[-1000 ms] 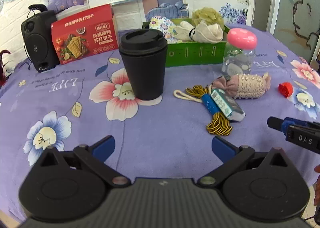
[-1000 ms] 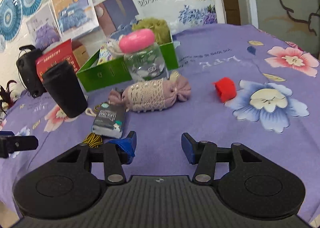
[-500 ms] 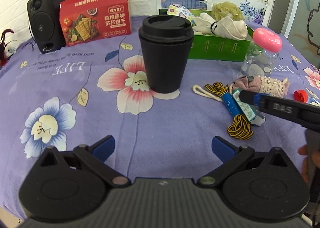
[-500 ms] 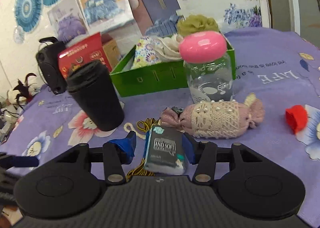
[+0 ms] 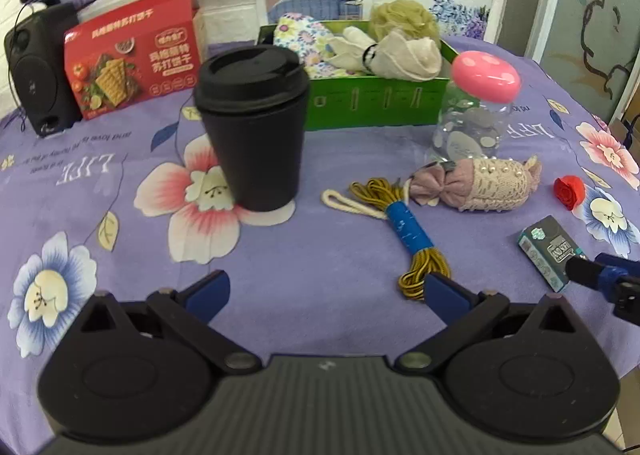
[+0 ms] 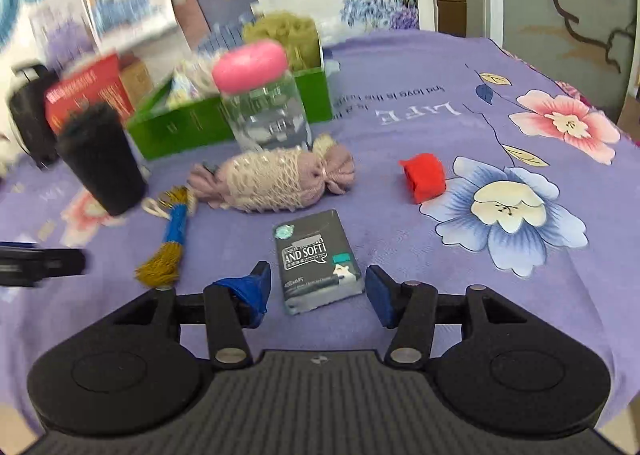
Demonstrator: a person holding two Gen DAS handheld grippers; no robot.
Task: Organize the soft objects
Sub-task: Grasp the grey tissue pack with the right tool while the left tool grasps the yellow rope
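A dark tissue pack [image 6: 316, 261] lies flat on the purple flowered cloth between the open fingers of my right gripper [image 6: 318, 287]; neither pad presses it. It also shows in the left wrist view [image 5: 548, 251], by one right fingertip [image 5: 580, 271]. A pink lace-covered soft roll [image 6: 272, 181] lies behind it, a red cloth rose [image 6: 424, 177] to its right. A yellow cord bundle with a blue band [image 5: 404, 231] lies left of it. A green box [image 5: 376, 103] at the back holds floral cloth, white gloves and a loofah. My left gripper [image 5: 326, 289] is open and empty above the near cloth.
A black lidded cup [image 5: 252, 127] stands left of centre. A clear jar with a pink lid [image 5: 476, 111] stands in front of the green box. A red cracker box [image 5: 132, 55] and a black speaker [image 5: 36, 67] stand at the back left.
The tissue pack has moved from beside the cord bundle to the right, near the front. My right gripper's fingers have spread wider around it. My left gripper has stayed open.
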